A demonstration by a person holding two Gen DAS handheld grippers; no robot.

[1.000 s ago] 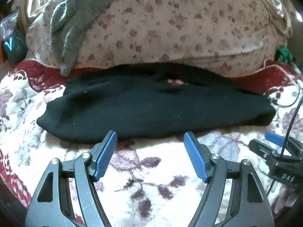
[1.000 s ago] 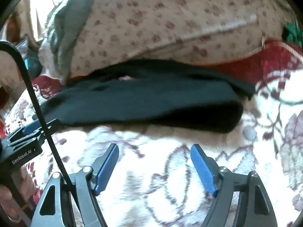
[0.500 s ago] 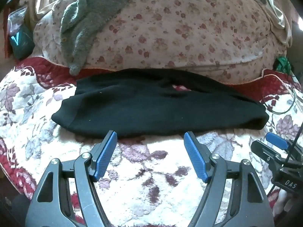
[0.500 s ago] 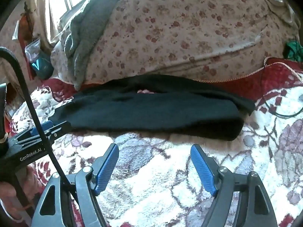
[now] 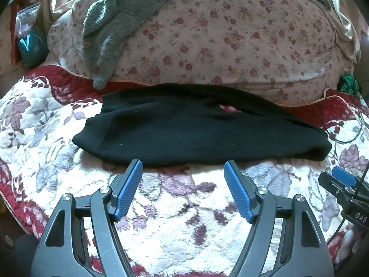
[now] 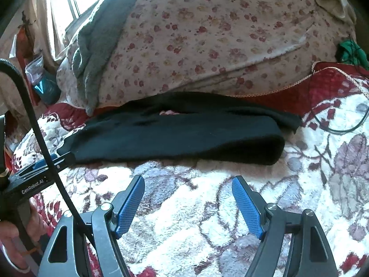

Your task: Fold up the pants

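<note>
Black pants (image 5: 198,129) lie folded into a long band across the floral bedspread, also seen in the right wrist view (image 6: 180,136). My left gripper (image 5: 183,165) is open, its blue pads just short of the pants' near edge, nothing between them. My right gripper (image 6: 188,181) is open too, a little back from the pants over the bedspread. The right gripper's tip shows at the right edge of the left wrist view (image 5: 341,180). The left gripper's tip (image 6: 53,161) shows at the left of the right wrist view, near the pants' left end.
A big floral duvet bundle (image 5: 230,37) rises right behind the pants, with a grey fleece garment (image 5: 115,23) draped on it. The bedspread (image 5: 180,219) has a red border. A thin black cable (image 6: 341,124) loops at right; green cord (image 6: 350,50) lies beyond. A hand (image 6: 13,237) grips the left tool.
Both grippers have drawn back and risen from the pants, so more bedspread shows in front. Both stayed open. The pants lie unchanged.
</note>
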